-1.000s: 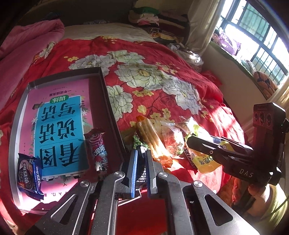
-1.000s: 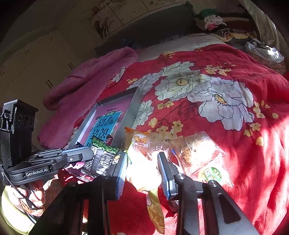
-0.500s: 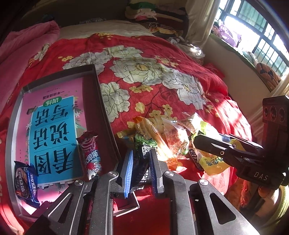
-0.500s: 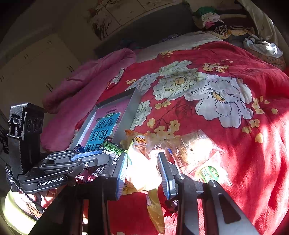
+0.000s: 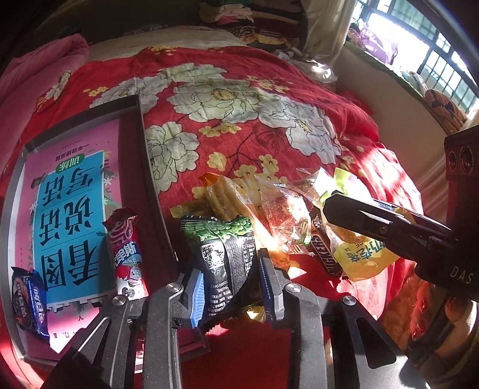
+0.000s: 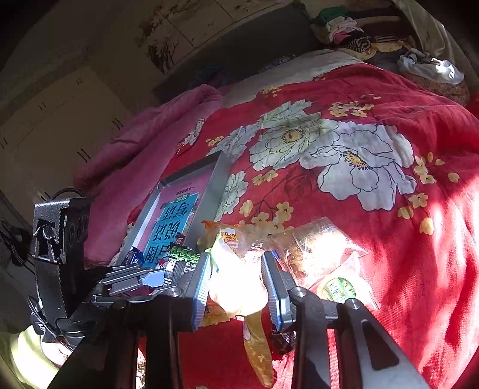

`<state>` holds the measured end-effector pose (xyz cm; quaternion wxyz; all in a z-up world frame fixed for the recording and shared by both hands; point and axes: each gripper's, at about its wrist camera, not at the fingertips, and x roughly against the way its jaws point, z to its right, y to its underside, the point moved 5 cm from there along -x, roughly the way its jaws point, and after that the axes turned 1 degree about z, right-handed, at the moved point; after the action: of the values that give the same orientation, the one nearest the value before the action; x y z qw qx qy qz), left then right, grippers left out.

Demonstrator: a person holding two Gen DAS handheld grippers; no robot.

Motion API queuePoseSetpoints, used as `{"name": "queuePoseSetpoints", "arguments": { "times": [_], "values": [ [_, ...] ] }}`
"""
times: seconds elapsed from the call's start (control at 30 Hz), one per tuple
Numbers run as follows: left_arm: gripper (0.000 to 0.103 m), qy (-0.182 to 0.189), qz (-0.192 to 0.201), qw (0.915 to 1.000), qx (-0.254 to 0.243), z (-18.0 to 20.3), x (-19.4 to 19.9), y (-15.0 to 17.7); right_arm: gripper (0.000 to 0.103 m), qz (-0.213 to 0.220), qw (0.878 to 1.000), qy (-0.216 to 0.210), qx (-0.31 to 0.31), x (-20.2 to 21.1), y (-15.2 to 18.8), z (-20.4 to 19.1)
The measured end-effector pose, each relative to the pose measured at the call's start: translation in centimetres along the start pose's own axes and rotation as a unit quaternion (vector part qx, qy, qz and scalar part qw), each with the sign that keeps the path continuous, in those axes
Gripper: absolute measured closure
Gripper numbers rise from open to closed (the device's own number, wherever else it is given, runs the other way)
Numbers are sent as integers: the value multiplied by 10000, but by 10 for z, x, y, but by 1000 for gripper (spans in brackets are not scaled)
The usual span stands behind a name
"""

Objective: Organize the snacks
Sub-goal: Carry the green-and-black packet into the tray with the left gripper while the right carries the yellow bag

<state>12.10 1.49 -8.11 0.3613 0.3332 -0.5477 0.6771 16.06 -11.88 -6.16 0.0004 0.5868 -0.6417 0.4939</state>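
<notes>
My left gripper (image 5: pixel 230 287) is shut on a black and green snack packet (image 5: pixel 223 257) and holds it above the bedspread, just right of the grey tray (image 5: pixel 149 179). The tray holds a pink and blue book (image 5: pixel 69 215), a red and pink wrapper (image 5: pixel 124 248) and a dark blue cookie pack (image 5: pixel 28 302). My right gripper (image 6: pixel 236 284) is shut on a yellow snack bag (image 6: pixel 236 281); it also shows in the left wrist view (image 5: pixel 359 260). A heap of snacks (image 5: pixel 284 209) lies between the grippers, with a clear bag (image 6: pixel 317 254) and a Snickers bar (image 5: pixel 324 254).
A red floral bedspread (image 5: pixel 239 104) covers the bed. A pink blanket (image 6: pixel 143 140) lies bunched at the left. Folded clothes (image 5: pixel 233 15) sit at the head of the bed. A window (image 5: pixel 434 54) and a low wall are on the right.
My left gripper has lifted the black and green packet out of the heap; it now stands higher between the fingers. My right gripper has kept its hold on the yellow bag and barely moved.
</notes>
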Motion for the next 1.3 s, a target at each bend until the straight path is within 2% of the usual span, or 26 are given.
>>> {"name": "queuePoseSetpoints", "arguments": {
  "times": [0.2, 0.6, 1.3],
  "values": [
    [72, 81, 295, 9994, 164, -9, 27, -5, 69, 68, 9999, -48, 146, 2, -2, -10],
    [72, -197, 747, 9945, 709, -66, 72, -2, 69, 36, 9985, -100, 542, -6, -2, -43],
    [72, -593, 1093, 9810, 1489, -155, 110, 34, 68, -260, 9927, -319, 1131, -39, 14, -111]
  ]
}}
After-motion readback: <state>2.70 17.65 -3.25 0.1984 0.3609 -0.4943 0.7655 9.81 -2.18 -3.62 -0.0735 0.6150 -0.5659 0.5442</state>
